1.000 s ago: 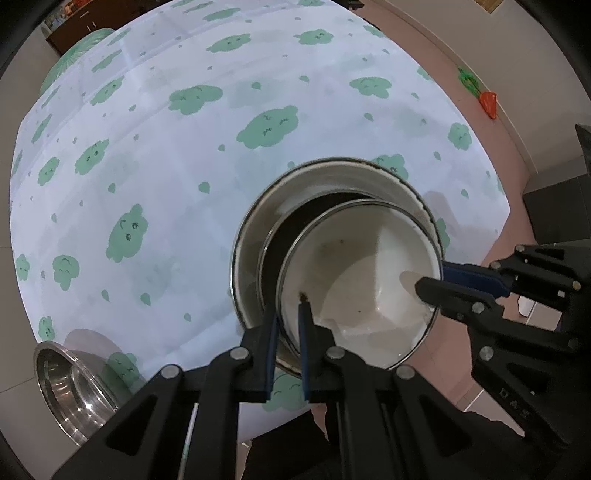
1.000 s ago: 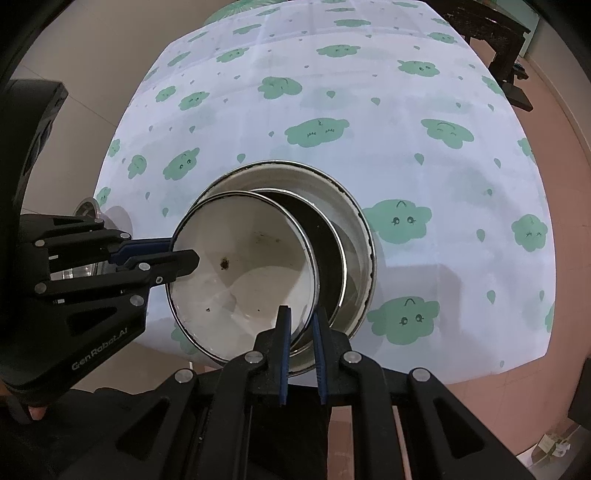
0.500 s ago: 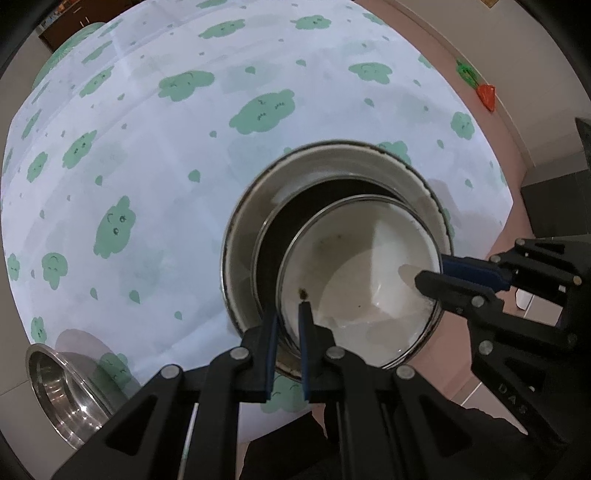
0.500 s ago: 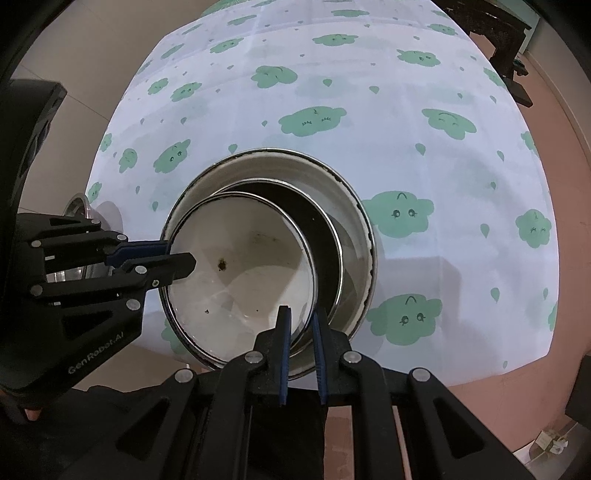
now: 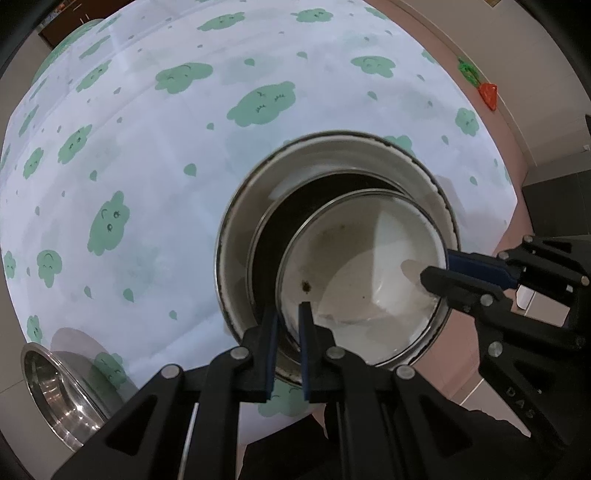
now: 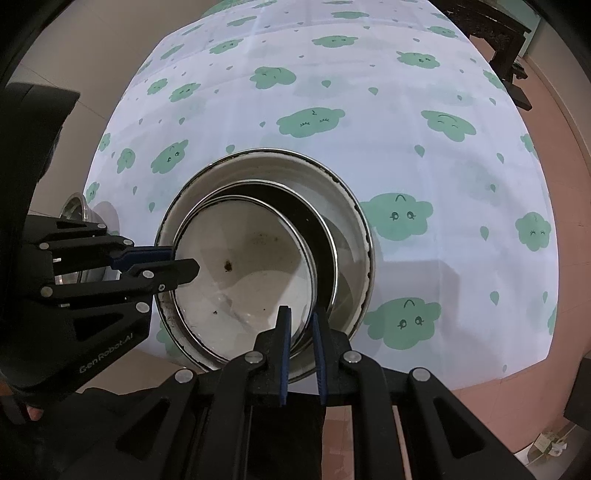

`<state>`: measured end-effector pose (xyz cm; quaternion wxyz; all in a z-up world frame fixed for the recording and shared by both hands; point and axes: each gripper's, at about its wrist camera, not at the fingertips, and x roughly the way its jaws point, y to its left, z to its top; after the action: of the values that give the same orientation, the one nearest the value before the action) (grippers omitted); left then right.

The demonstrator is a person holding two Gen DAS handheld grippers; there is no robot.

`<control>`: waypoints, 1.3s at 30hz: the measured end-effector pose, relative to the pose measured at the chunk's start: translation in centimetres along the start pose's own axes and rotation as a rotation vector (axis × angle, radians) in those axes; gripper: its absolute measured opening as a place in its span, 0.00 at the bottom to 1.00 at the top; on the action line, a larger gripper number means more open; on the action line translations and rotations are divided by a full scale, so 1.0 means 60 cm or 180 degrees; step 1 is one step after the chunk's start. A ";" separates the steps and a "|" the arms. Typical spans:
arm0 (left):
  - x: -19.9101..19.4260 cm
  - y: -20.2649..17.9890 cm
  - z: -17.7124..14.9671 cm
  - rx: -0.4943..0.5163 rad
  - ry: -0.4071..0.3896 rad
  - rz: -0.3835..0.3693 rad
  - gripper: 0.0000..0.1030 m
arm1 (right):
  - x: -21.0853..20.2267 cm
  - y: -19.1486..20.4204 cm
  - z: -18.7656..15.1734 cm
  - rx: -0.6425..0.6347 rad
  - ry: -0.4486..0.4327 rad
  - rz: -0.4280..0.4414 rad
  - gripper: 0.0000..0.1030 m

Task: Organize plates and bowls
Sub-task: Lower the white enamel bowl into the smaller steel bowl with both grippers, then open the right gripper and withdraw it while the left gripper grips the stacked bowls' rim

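A white enamel bowl with a dark speck inside is held by its rim from two sides. My left gripper is shut on its near rim, and my right gripper is shut on its right rim. The bowl hangs over a dark bowl nested in a large steel basin, offset toward the table's near edge. In the right wrist view my right gripper pinches the white bowl, with the left gripper on the rim at left, the dark bowl and the basin behind.
The table wears a white cloth with green clouds. A small steel bowl sits at its near left corner, also visible as the steel bowl. An orange toy lies on the floor, and dark furniture stands beyond the far edge.
The nested basin and dark bowl look slightly larger and the cloth pattern has slid a little in both views. Both grippers keep their hold on the white bowl's rim.
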<state>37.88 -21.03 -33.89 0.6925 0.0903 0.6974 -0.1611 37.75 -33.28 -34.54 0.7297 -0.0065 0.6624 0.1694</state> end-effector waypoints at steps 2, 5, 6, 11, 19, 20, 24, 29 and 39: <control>0.000 -0.001 0.001 -0.0001 0.0002 0.0005 0.07 | 0.000 0.000 -0.001 0.0002 -0.0004 0.0002 0.14; 0.000 -0.002 0.002 -0.0010 0.0001 0.0010 0.07 | 0.000 -0.002 -0.001 0.0046 -0.0021 0.0022 0.14; 0.000 -0.002 0.001 -0.0007 0.0001 0.0012 0.07 | 0.000 -0.003 -0.001 0.0070 -0.0028 0.0037 0.14; 0.000 -0.002 0.000 -0.0009 -0.0007 0.0017 0.07 | -0.001 -0.002 -0.002 0.0068 -0.0039 0.0030 0.14; -0.012 0.004 -0.003 -0.0050 -0.0085 0.0016 0.08 | -0.003 0.000 -0.004 0.0084 -0.0064 0.0034 0.14; -0.013 0.003 -0.004 -0.0050 -0.0089 0.0018 0.12 | -0.003 0.000 -0.005 0.0084 -0.0069 0.0032 0.14; -0.012 0.004 -0.008 -0.0048 -0.0085 0.0001 0.13 | -0.002 0.002 -0.006 0.0073 -0.0064 0.0036 0.19; -0.017 0.006 -0.009 -0.0047 -0.0091 0.0000 0.13 | -0.004 0.001 -0.007 0.0087 -0.0076 0.0023 0.20; -0.027 -0.004 -0.006 -0.0033 -0.0177 0.0052 0.29 | -0.017 0.002 -0.007 0.0081 -0.0153 -0.0011 0.20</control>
<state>37.49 -20.99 -32.25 0.7133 0.0879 0.6780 -0.1543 37.25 -33.53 -33.59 0.7457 0.0058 0.6468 0.1598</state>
